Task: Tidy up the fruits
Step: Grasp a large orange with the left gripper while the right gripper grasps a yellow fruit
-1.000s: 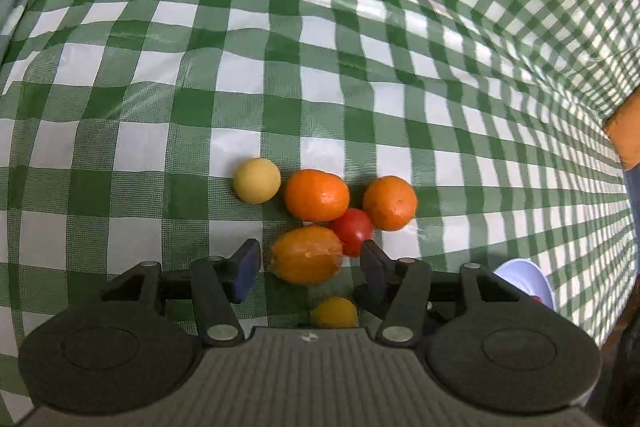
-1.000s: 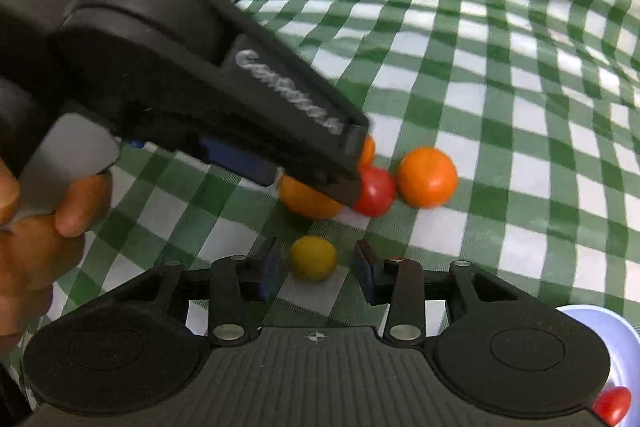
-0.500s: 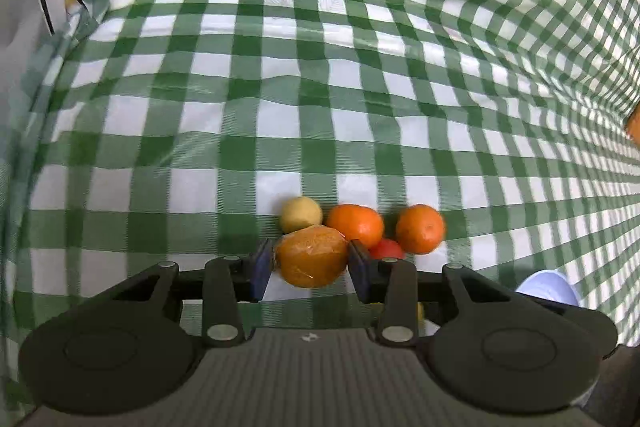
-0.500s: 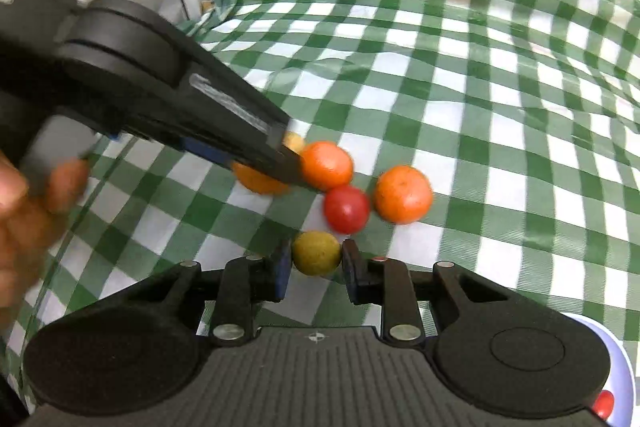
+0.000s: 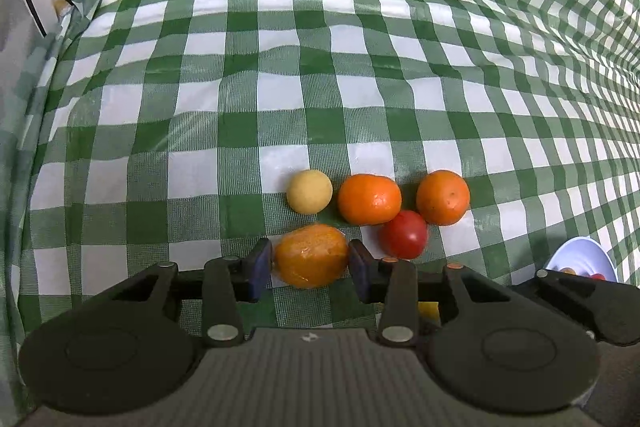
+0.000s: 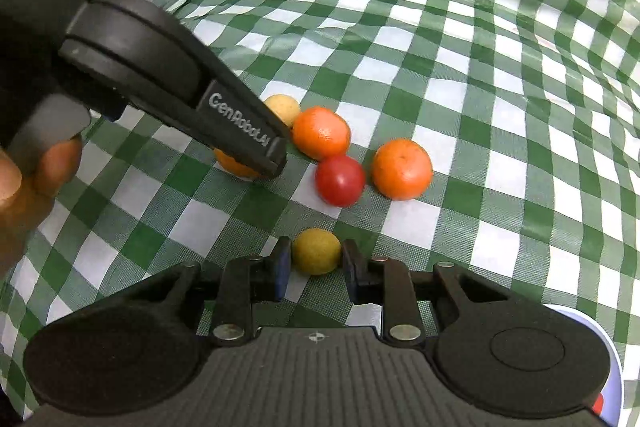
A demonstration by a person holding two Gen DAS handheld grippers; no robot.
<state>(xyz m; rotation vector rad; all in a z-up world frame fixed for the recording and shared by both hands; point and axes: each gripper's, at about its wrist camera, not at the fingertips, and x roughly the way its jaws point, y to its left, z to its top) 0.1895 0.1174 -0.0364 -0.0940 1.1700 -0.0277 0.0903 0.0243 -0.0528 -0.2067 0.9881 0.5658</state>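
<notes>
Six small round fruits cluster together: a pale yellow ball, two oranges, a red tomato, a wrinkled orange fruit pinched at its sides, and a yellow-green ball likewise pinched.

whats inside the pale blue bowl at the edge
The bowl shows a bit of red and orange fruit inside; the right gripper's body covers most of it, so the rest cannot be seen.
</notes>
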